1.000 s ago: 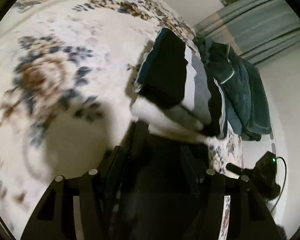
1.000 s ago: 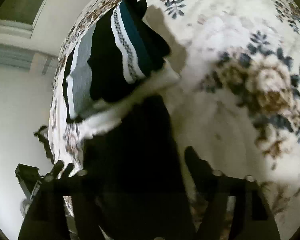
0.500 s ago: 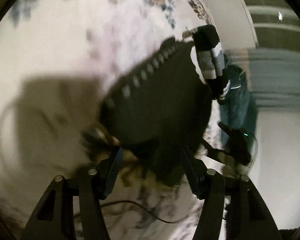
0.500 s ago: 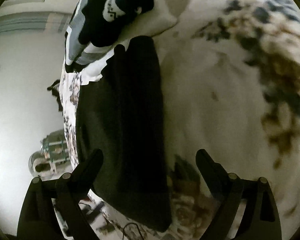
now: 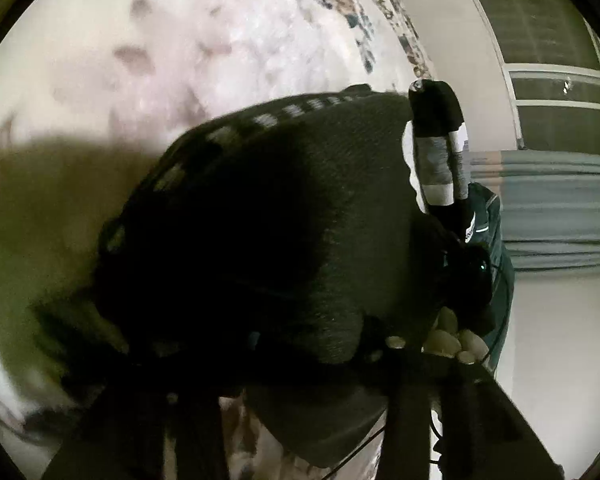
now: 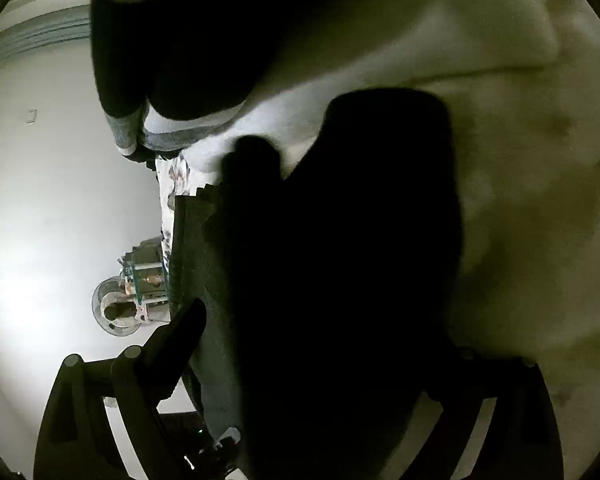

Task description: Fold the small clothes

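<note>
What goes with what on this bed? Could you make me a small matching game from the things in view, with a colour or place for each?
Things:
1. sweater
2. bedspread
3. curtain
4. stack of folded clothes

Descriptions:
a. grey-blue, hanging below the window
b. banded black, grey and white, just beyond the big dark piece
c. white with a flower print
d. black knit, lying closest to the camera

Pairs: 1-d, 2-c, 3-a, 4-b
</note>
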{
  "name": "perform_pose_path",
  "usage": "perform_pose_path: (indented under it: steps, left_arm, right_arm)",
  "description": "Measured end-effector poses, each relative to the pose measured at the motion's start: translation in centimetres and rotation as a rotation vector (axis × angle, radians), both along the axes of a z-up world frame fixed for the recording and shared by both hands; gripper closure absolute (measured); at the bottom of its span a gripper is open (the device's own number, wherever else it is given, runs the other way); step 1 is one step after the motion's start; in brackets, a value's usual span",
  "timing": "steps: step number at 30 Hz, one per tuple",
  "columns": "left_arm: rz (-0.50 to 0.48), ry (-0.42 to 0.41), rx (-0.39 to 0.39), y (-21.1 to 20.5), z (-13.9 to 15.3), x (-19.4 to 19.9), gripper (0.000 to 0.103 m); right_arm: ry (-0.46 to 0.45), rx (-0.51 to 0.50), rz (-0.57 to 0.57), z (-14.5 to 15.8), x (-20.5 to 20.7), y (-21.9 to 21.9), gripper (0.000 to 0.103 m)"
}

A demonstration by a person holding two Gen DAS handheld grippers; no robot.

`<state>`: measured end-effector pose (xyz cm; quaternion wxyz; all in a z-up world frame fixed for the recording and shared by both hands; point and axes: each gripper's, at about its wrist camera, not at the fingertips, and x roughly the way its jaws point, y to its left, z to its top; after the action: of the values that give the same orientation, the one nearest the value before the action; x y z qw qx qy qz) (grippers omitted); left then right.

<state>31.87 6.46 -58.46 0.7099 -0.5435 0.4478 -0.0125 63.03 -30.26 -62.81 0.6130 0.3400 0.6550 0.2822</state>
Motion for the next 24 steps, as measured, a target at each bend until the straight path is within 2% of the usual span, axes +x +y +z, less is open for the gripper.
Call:
perform_pose_path:
  steps: [3, 4, 7, 9, 11, 13, 15, 19, 21, 23, 24]
  left_arm:
    - [-0.032, -0.019, 0.030, 0.4, 1.0, 0.5, 0.076]
    - [-0.046, -0.028, 0.035, 0.7, 1.5, 0.9, 0.076]
    - [-0.116, -0.054, 0.069, 1.3, 3.3, 2.2, 0.078]
    - [-0.189, -0.081, 0.098, 2.2, 5.1, 3.1, 0.078]
    - [-0.248, -0.086, 0.130, 3.5, 6.1, 3.4, 0.078]
    - [-0.321, -0.079, 0.128, 5.2, 6.8, 3.9, 0.079]
    - [-0.414, -0.075, 0.088, 6.3, 7.0, 5.1, 0.080]
    - [-0.580, -0.042, 0.066, 6.5, 6.2, 6.4, 0.080]
    - [-0.620, 0.010, 0.052, 6.5, 4.8, 6.3, 0.082]
    - [-0.628, 0.032, 0.074, 6.6, 4.0, 6.0, 0.078]
    - [-0.627, 0.029, 0.077, 6.6, 3.8, 5.9, 0.073]
  right_arm:
    - [0.002, -0.061, -0.017, -0.1, -1.0, -0.1, 0.072]
    - [0.010, -0.055, -0.039, -0.1, -1.4, -0.5, 0.076]
    - [-0.002, -0.053, -0.129, 1.7, -4.1, -1.6, 0.084]
    - [-0.004, -0.049, -0.180, 3.2, -6.4, -1.9, 0.085]
    - [-0.007, -0.048, -0.260, 5.2, -10.8, -2.4, 0.086]
    - [-0.001, -0.057, -0.339, 6.9, -16.2, -2.6, 0.086]
    - [0.035, -0.090, -0.426, 8.0, -22.3, -2.7, 0.087]
    - [0.132, -0.144, -0.545, 8.2, -32.8, -2.3, 0.087]
    - [0.171, -0.171, -0.547, 7.7, -35.6, -1.2, 0.086]
    - [0.242, -0.157, -0.598, 5.7, -38.2, -1.3, 0.085]
    - [0.259, -0.166, -0.614, 5.2, -38.5, -1.5, 0.080]
